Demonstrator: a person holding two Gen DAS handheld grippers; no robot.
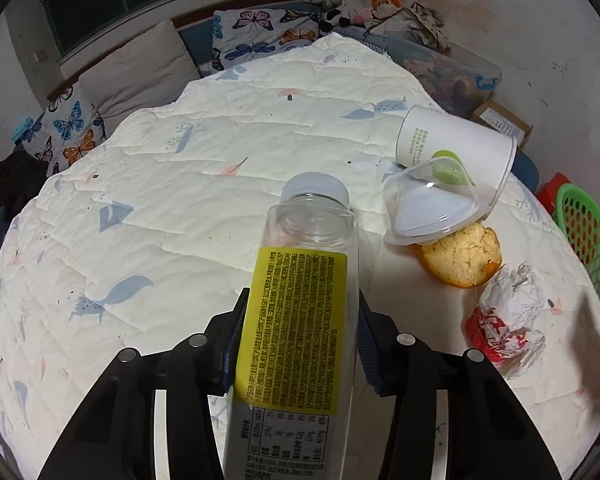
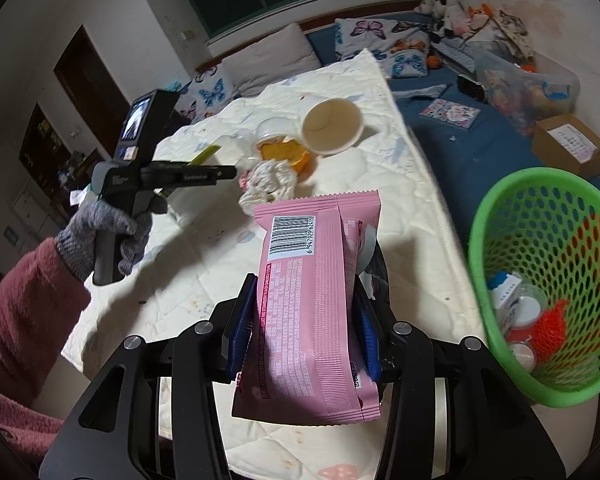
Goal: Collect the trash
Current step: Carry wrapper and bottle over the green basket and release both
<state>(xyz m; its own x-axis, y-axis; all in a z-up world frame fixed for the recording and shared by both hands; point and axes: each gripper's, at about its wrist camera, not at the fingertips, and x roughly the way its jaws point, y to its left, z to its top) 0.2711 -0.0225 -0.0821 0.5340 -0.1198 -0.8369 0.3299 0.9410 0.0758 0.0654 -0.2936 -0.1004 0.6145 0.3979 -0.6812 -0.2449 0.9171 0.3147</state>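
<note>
My left gripper is shut on a clear plastic bottle with a yellow label, held above the white quilt. To its right lie a white paper cup on its side, a clear plastic lid, an orange peel and a crumpled red-and-white wrapper. My right gripper is shut on a pink snack wrapper, held over the quilt edge, left of the green mesh basket. The basket holds several pieces of trash.
The left gripper and gloved hand show in the right wrist view. Pillows and stuffed toys lie at the bed's head. A cardboard box and a plastic bin sit on the blue sheet.
</note>
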